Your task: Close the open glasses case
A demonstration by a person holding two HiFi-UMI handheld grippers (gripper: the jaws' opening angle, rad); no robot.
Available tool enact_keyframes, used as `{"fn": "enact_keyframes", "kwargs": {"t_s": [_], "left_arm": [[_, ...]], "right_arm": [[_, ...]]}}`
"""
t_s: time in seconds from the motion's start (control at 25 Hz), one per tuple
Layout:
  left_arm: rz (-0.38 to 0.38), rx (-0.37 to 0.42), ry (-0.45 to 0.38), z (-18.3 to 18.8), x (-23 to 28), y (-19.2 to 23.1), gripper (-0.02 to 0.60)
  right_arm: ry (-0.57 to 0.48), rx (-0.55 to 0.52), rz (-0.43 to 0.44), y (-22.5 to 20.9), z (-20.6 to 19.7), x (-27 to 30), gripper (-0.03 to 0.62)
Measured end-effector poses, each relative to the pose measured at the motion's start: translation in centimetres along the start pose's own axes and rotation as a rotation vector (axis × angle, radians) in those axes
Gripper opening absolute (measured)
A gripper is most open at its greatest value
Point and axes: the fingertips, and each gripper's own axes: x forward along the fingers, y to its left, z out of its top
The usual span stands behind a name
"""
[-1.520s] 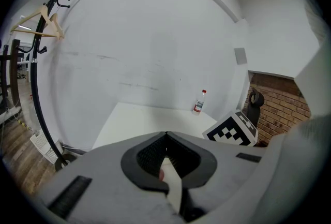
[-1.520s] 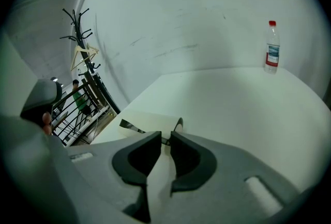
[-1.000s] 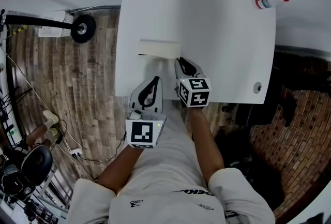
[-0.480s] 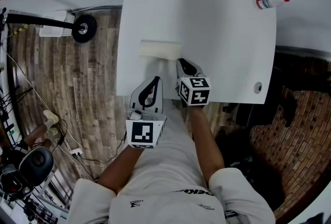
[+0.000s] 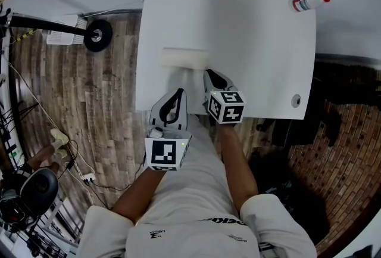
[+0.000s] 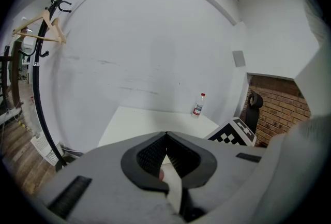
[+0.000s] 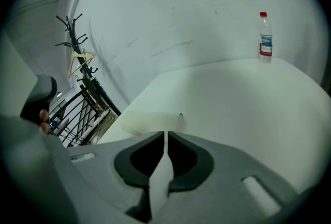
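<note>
Though the glasses case [image 5: 184,58] looks flat, perhaps already shut, the left gripper [image 5: 179,92] and right gripper [image 5: 208,72] are held near it, jaws together, empty.

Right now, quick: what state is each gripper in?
Left gripper: shut, nothing between its jaws.
Right gripper: shut, empty too; the glasses case lies just ahead of it.

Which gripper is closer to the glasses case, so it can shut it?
Right. The right gripper is over the table, its shut jaws just short of the right end of the glasses case. The left gripper, also shut, sits farther back by the table's near edge.
</note>
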Motion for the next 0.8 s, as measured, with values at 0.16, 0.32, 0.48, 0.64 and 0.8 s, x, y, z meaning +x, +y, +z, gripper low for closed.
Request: {"fn": "enact_keyframes", "kwargs": {"t_s": [0.16, 0.32, 0.48, 0.64, 0.8], "left_arm": [[-0.003, 0.005, -0.011, 0.9, -0.6, -0.1, -0.002], [-0.005, 0.012, -0.023, 1.9, -1.6, -0.3, -0.003], [-0.004, 0.015, -0.034, 3.5, -2.6, -0.3, -0.002], [0.000, 0.025, -0.059, 5.1, -3.6, -0.1, -0.003], [-0.002, 0.039, -0.079, 6.6, -4.6, -0.2, -0.002]], "right_arm": [[-0.029, 0.011, -0.007, 0.3, 0.9, -1.2, 0.009], [-0.071, 0.015, -0.002, 1.1, 2.4, -3.0, -0.002], [-0.126, 0.009, 0.013, 2.4, 4.3, -5.4, -0.002], [-0.181, -0.021, 0.031, 4.0, 6.3, -8.3, -0.003], [-0.247, -0.027, 0.036, 5.2, 8.2, -11.3, -0.003]]}}
